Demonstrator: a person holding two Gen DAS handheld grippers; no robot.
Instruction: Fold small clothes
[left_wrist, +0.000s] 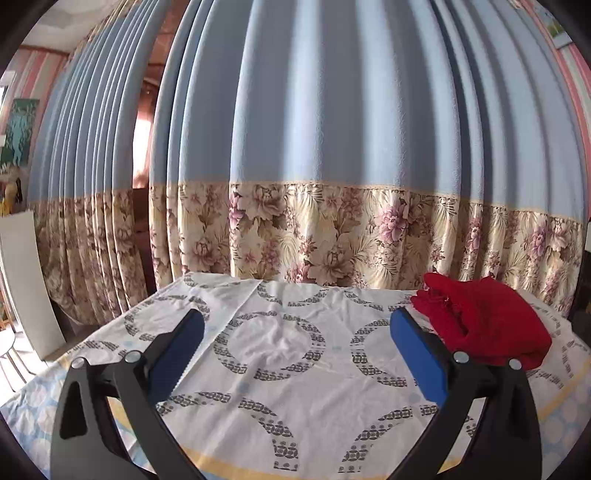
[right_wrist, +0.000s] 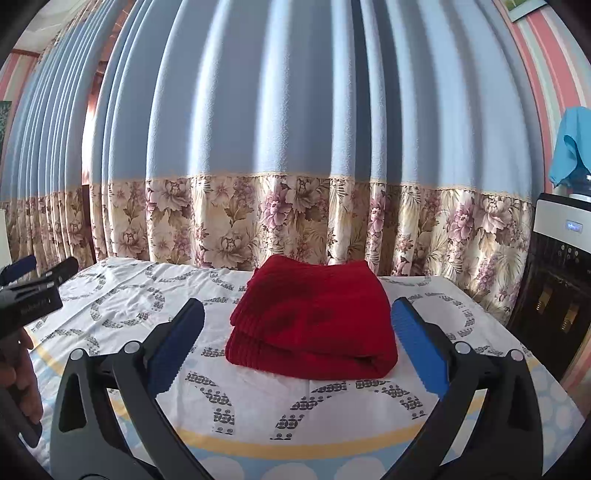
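1. In the right wrist view we see the red garment (right_wrist: 314, 325) whole: folded into a thick bundle, lying flat on the patterned sheet (right_wrist: 258, 406) near the table's far edge, in front of the floral-hemmed curtain (right_wrist: 295, 147).
2. The left wrist view shows only part of that garment (left_wrist: 480, 321), off to the right and partly behind the right-hand blue pad; from here a rumpled corner shows at its far left.
3. Only the right wrist view shows the other tool: the left gripper (right_wrist: 40, 271) enters at the left edge, held by a hand (right_wrist: 22, 369), with a water dispenser (right_wrist: 557, 280) at the far right.
4. We see the left gripper (left_wrist: 297, 332) with its fingers spread wide, holding nothing, over bare sheet (left_wrist: 295, 406).
5. The right gripper (right_wrist: 297, 321) is also spread wide and empty, its pads flanking the garment without touching it.
6. Bare sheet lies left of the garment; the curtain hangs just behind the table's far edge.
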